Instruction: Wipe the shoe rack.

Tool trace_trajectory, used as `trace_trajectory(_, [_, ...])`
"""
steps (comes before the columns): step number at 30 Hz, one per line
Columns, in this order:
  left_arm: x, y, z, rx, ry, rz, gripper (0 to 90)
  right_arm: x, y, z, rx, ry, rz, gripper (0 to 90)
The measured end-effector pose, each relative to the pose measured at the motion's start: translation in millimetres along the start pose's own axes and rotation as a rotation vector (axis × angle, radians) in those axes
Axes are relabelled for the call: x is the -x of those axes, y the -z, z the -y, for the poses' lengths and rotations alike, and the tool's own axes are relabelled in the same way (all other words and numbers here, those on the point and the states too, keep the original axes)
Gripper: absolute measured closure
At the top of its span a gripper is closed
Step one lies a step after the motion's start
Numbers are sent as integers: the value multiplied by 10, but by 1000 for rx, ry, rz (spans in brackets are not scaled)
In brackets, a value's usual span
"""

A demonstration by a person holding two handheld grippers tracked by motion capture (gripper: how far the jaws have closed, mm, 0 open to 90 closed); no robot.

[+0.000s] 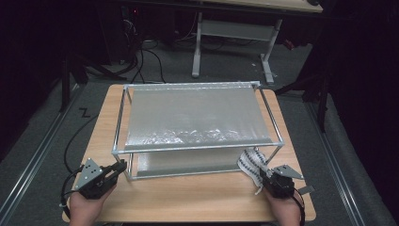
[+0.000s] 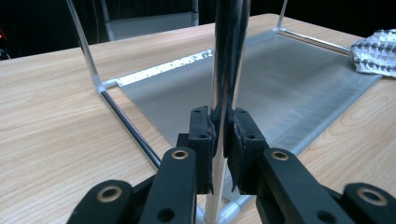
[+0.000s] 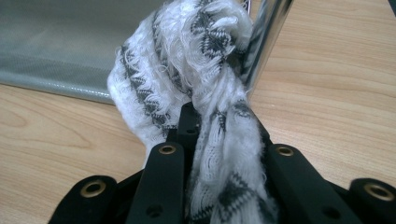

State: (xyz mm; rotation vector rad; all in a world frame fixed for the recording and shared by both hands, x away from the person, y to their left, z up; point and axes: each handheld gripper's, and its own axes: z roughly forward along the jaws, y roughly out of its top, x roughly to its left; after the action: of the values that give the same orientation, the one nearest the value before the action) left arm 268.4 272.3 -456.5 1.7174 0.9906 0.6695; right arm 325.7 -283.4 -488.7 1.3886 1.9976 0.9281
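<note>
The left gripper clamped the rack's front-left upright post, while the right gripper gripped a bunched white-and-grey patterned cloth beside the rack's front-right post.

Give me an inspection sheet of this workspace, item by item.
Surface: light wooden table, bare along the near edge.
Job's things: two-tier chrome-tube rack with grey mesh shelves, standing centred on the table; white and grey patterned knit cloth, bunched at the rack's near right corner post.
Clutter: nothing seen.
Grippers: left gripper shut on the rack's near left upright tube; right gripper shut on the cloth.
Cables: black cable trailing from the left gripper over the table's left edge; more on the floor behind.
Surroundings: grey carpet, a white-legged desk beyond, dark room.
</note>
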Motion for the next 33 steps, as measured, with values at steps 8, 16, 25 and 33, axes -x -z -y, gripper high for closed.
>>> trace_trajectory(8, [-1, 0, 9, 5, 3, 1, 806, 22, 162, -77, 72, -11, 5, 758])
trace_trajectory(16, [-1, 0, 6, 5, 1, 0, 806, 17, 352, -179, 151, -4, 22, 758])
trace_trajectory(25, [1, 3, 6, 2, -3, -1, 806, 31, 614, -378, 265, -9, 38, 757])
trace_trajectory(33, [1, 2, 7, 3, -5, -1, 807, 26, 734, -452, 321, -10, 44, 757])
